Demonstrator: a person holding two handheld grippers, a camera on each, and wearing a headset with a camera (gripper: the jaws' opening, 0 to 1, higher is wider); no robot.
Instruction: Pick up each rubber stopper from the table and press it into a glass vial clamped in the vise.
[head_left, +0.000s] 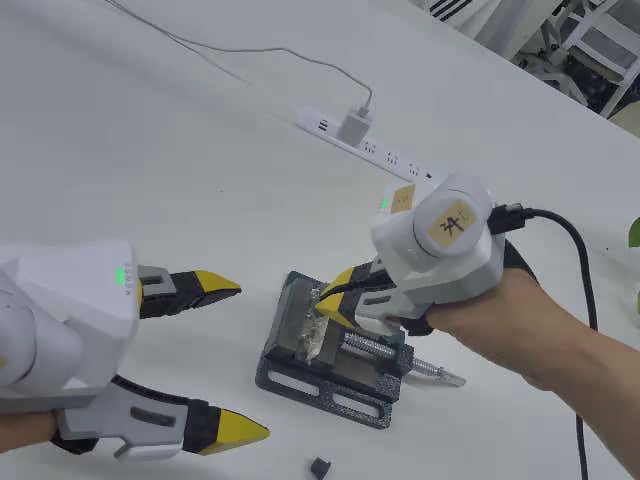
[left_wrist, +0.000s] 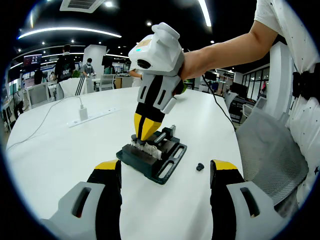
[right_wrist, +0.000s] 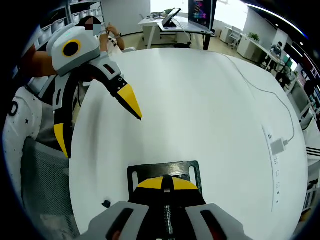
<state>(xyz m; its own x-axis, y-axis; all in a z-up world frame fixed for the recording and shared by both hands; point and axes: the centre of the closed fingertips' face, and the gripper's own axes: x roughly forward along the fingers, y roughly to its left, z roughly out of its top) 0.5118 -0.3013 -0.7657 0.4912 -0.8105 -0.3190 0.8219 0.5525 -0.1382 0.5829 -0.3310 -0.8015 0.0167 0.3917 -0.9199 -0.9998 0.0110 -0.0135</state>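
The right claw (right_wrist: 166, 183) rises from the bottom edge, its yellow tips drawn together over the dark vise (right_wrist: 133, 175). The left claw (right_wrist: 104, 137) hangs at the upper left, jaws spread wide above the white surface (right_wrist: 200, 100). A small dark stopper (right_wrist: 106, 203) lies left of the vise, and a power strip (right_wrist: 274, 145) sits well apart on the right.

Vials (head_left: 313, 336) in vise (head_left: 330, 388) mostly hidden behind right tool (head_left: 335, 298) tips.

Dark grey vise (head_left: 322, 386), white table (head_left: 150, 170)
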